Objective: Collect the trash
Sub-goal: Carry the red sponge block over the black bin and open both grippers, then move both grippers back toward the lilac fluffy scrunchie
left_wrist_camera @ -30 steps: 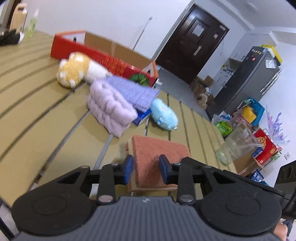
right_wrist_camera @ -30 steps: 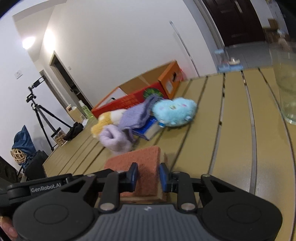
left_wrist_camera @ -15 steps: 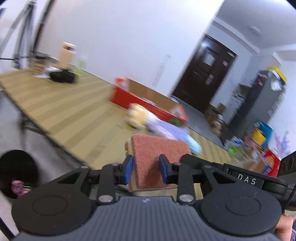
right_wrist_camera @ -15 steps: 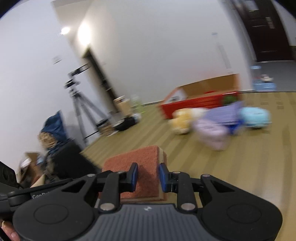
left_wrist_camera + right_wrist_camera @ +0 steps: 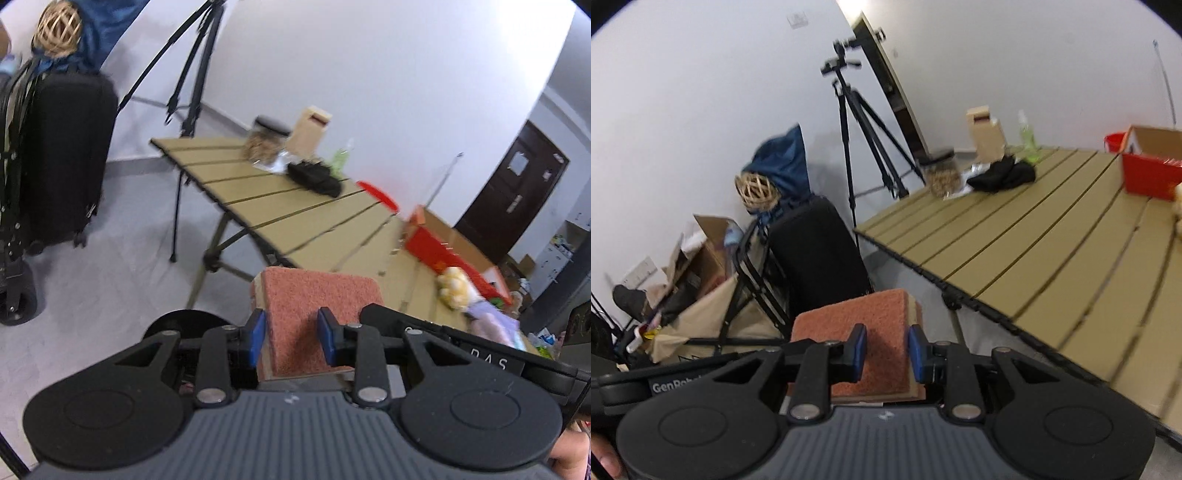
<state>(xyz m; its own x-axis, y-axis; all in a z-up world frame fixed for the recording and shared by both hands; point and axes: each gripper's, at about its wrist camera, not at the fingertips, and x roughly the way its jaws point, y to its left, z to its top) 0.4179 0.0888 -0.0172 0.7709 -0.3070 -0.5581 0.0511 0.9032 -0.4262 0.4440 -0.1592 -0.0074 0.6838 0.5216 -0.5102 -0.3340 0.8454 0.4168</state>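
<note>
Two grippers, left [image 5: 291,341] and right [image 5: 884,350], each clench one sponge [image 5: 314,314], which you see low in the frame's centre, past the table [image 5: 295,214] edge. It looks light, soft and springy with a rough top; you should pinch it across the sides, gently, since it squashes.

Reddish scouring sponge [image 5: 314,306] [image 5: 871,332], tilted, above floor.

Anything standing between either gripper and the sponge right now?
Nothing visible. The sponge sits directly between the pads of the left gripper and the right gripper, both shut on it.
</note>
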